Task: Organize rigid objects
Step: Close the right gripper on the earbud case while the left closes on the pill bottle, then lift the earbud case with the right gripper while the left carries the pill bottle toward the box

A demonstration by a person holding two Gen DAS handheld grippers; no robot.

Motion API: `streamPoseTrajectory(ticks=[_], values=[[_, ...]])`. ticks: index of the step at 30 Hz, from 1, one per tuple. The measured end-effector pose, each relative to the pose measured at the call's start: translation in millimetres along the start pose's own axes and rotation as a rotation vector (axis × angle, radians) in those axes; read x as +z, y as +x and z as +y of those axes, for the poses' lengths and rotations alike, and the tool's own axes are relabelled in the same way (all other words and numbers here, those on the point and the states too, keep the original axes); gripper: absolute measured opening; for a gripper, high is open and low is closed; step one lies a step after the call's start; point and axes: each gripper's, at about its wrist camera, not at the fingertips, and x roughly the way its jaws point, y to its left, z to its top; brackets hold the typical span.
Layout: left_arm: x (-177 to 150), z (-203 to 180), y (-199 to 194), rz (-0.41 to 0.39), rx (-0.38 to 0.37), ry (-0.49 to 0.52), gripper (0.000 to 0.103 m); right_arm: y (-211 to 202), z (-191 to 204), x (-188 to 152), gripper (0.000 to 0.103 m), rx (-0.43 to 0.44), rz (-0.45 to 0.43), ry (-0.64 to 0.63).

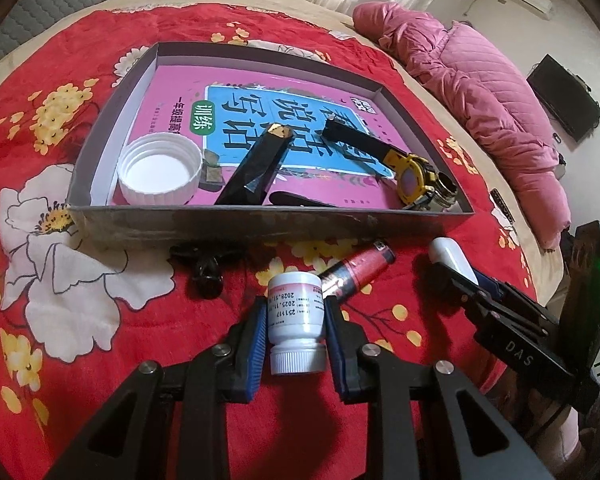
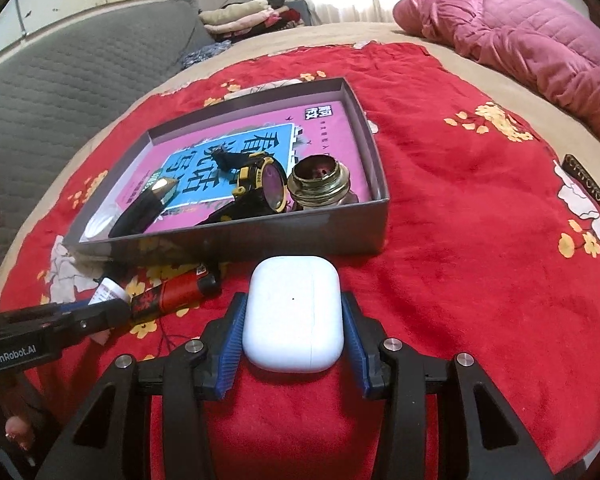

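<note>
My left gripper (image 1: pixel 296 308) is shut on a small white pill bottle (image 1: pixel 296 322), its cap toward the camera, just in front of the grey box (image 1: pixel 260 222). My right gripper (image 2: pixel 294 304) is shut on a white earbud case (image 2: pixel 294 320), both blue pads against its sides, near the box's front wall (image 2: pixel 240 236). The box holds a pink book, a white lid (image 1: pixel 160 170), a black faceted piece with a gold tip (image 1: pixel 252 168), a yellow-black watch (image 1: pixel 412 176) and a brass ring (image 2: pixel 320 180). A red lighter (image 1: pixel 360 272) lies on the cloth between the grippers.
A red flowered cloth (image 2: pixel 460 200) covers the bed. A small black object (image 1: pixel 208 276) lies by the box's front wall. A pink quilted jacket (image 1: pixel 480 100) lies at the right. A grey padded headboard (image 2: pixel 60 92) and folded clothes (image 2: pixel 240 16) stand behind. A dark strip (image 2: pixel 586 180) lies at the cloth's right edge.
</note>
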Motion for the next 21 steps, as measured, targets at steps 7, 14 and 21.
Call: streamPoseTrajectory(ticks=[7, 14, 21], values=[[-1, -3, -11, -0.03, -0.012, 0.007, 0.027, -8, 1, 1, 0.046, 0.018, -0.016, 0.006], [-1, -2, -20, -0.049, -0.021, 0.004, 0.027, -18, -1, 3, 0.046, 0.03, -0.04, 0.023], [0, -8, -31, -0.08, -0.025, 0.026, 0.027, -32, 3, 5, 0.046, 0.064, -0.085, 0.02]])
